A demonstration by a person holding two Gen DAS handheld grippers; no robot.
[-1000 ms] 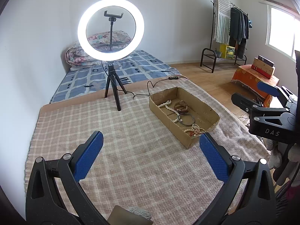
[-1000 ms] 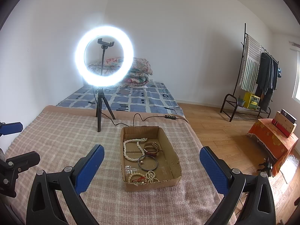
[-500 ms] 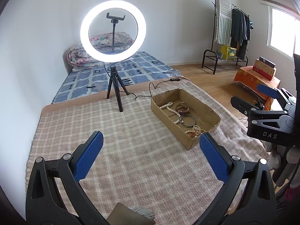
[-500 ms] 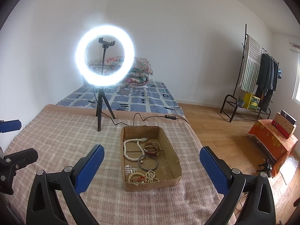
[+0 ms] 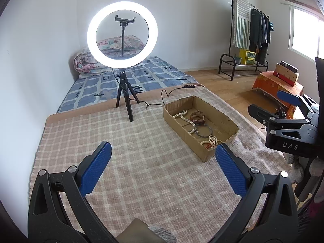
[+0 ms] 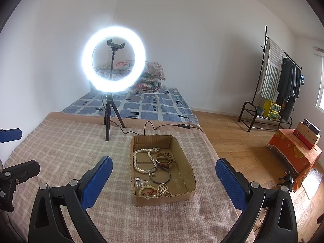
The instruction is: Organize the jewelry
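Jewelry (image 6: 154, 170) loose in cardboard tray (image 6: 187, 169) on checked blanket (image 6: 66, 151), both hand-held grippers (image 5: 162, 158) (image 6: 163, 170) spread wide, empty.

Supporting surface: a tabletop covered by a plaid blanket (image 6: 66, 147). Directly on it stand a lit ring light (image 6: 113, 59) on a tripod, its cable (image 6: 162, 126), and an open cardboard tray (image 6: 183, 158) of jewelry.

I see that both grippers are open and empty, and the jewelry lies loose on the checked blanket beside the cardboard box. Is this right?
Not quite. The jewelry lies inside the cardboard box, not on the checked blanket; the right wrist view shows it. The left gripper and right gripper are open and empty, as you say.
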